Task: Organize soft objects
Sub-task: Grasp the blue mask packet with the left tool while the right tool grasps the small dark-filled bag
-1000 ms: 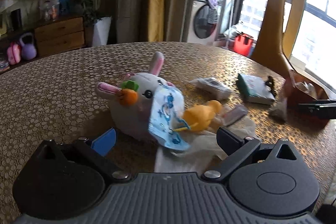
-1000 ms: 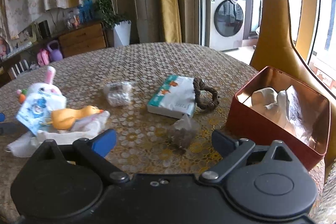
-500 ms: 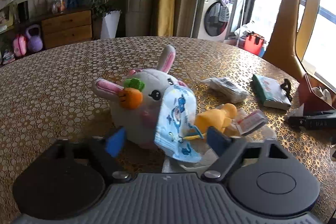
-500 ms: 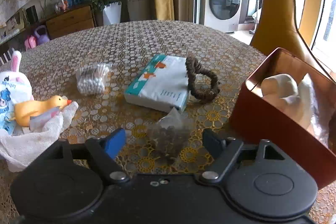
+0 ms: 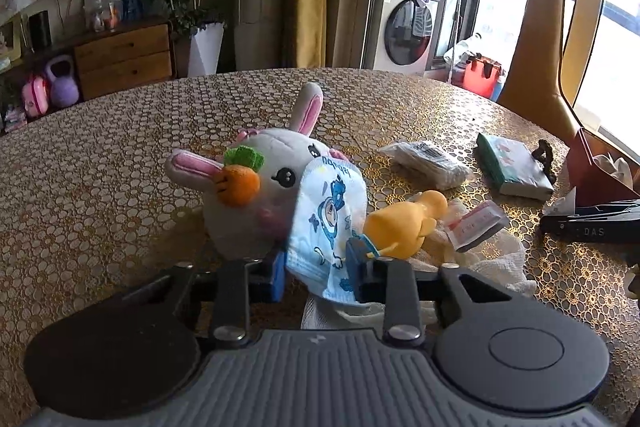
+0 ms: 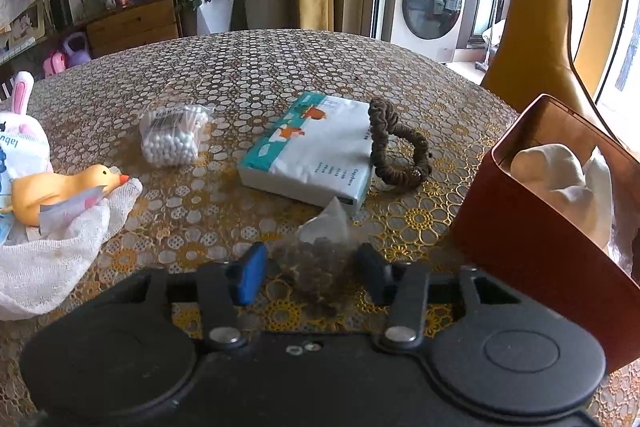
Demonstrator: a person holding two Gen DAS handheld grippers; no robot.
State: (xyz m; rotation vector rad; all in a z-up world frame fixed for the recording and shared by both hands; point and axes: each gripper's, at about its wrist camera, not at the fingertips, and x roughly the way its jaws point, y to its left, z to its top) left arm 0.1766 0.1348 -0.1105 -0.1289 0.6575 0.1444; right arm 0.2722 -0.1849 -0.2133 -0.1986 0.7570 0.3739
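Since the earlier frames both pairs of jaws have been narrowed: the left gripper has been brought in until its blue pads flank the lower edge of the printed face mask, and the right gripper has been lowered over the small clear bag of dark bits. The mask is draped against the front of the rabbit plush, with the yellow duck just beside it on the white cloth, toward the near edge of the round table. The left pads appear to be touching the mask on both sides, so it is judged clenched on the mask, though a firm hold cannot be confirmed. The right jaws are still parted, one finger on each side of the bag, nothing yet pinched.

For the step in hand, the mask should be gripped well inside its folded edge rather than at the very hem, so that thin fabric is not slipped out. It should be lifted straight up and away from the plush, so that the duck and cloth are not dragged. The bag should be pinched at its bulk, not its loose top corner. The red tin, at the right edge of the table and already holding something white, is judged the likely destination
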